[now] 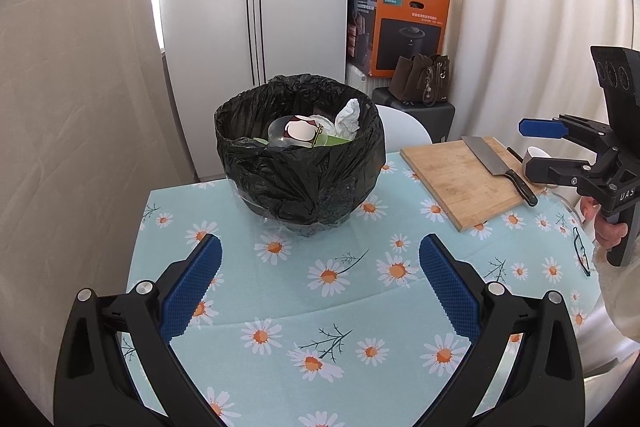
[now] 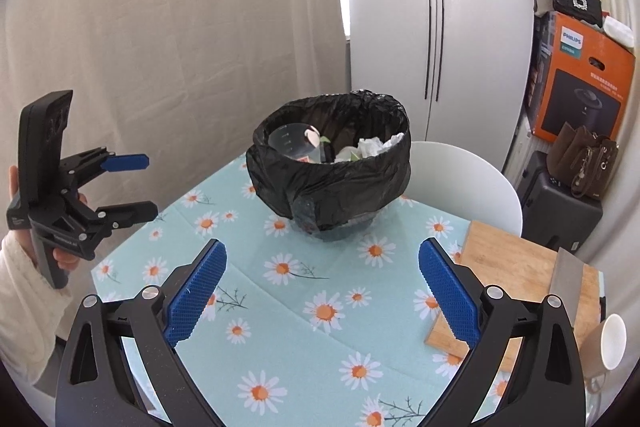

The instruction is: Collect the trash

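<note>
You can read "PHILIPS" on the white label of the orange carton (image 1: 404, 23), its smaller print illegible, "UAS" embossed on the right gripper (image 1: 536, 147) body, nothing else legible to you
</note>
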The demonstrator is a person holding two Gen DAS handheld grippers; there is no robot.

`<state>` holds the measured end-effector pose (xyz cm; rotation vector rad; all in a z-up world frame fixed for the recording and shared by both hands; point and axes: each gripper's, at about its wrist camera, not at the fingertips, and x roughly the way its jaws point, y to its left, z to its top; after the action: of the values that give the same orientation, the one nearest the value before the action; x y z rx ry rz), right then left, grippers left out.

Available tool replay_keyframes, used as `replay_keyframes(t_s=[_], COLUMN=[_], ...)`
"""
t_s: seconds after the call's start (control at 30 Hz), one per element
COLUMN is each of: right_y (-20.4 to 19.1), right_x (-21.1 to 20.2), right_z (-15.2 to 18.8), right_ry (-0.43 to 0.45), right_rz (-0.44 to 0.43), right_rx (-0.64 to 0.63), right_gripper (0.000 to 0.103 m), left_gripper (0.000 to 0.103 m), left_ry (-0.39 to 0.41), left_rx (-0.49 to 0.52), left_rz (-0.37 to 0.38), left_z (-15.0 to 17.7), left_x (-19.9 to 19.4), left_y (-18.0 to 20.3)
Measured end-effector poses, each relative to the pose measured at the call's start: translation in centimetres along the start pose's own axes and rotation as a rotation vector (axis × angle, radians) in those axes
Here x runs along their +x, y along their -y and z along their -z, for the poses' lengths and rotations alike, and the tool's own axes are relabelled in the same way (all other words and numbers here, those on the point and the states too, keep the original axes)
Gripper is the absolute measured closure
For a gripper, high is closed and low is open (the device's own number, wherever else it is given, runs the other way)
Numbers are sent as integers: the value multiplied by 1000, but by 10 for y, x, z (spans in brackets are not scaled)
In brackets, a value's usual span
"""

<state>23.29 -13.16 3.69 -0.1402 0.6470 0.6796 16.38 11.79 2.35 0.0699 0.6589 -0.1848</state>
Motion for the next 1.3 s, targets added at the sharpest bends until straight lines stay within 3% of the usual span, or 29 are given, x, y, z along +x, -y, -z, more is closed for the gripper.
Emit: replay_keyframes(t_s=[1.13, 1.3], right_y=[1, 0], right_x=[-11, -8], right_z=[2, 4], right_ry=[9, 0], right_rz=[21, 26], right_rx=[-2, -2], right_gripper=[10, 10], left_gripper=[6, 6], left_ry=[-17, -18], left_rx=[7, -1], left_rz=[-1, 30], left_z=[-5, -4], left_x=[-5, -6], left_y=[4, 3])
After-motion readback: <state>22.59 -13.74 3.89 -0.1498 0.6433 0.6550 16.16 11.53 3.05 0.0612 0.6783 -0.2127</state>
